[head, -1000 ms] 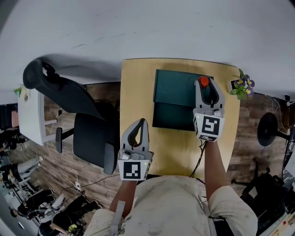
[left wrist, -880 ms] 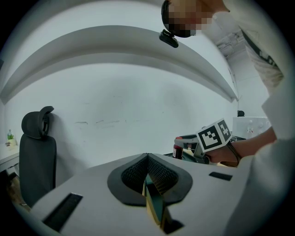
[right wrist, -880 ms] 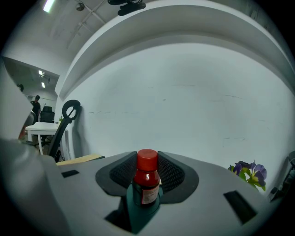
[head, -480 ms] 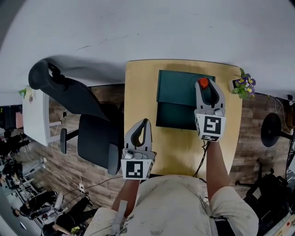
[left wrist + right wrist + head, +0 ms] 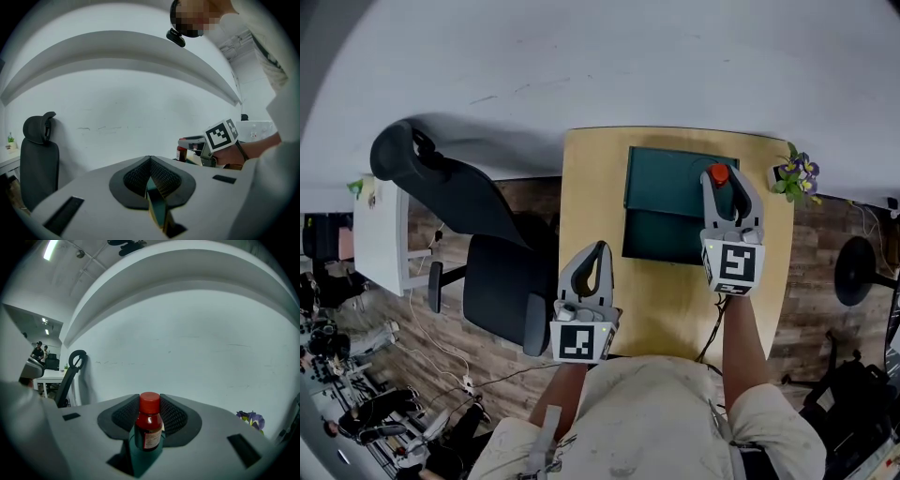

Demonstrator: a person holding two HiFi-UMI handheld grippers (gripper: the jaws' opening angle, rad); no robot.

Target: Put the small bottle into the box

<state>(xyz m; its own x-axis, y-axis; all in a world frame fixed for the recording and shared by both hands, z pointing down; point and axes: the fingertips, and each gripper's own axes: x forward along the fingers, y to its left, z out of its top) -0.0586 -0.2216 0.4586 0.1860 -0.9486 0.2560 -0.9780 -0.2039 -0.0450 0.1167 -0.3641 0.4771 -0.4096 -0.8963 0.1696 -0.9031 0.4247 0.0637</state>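
While the right gripper [image 5: 721, 187] clamps the upright small bottle [image 5: 718, 174], the box [image 5: 667, 199] lies just beneath; the left gripper [image 5: 596, 251] is closed and empty.

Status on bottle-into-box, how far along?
Done: the small bottle is picked up, gripped between the pads of the right claw. In hand: it's held above the dark green box on the table, not inside yet. Left: lower it in and release. The left claw is shut and empty, clear of the box.
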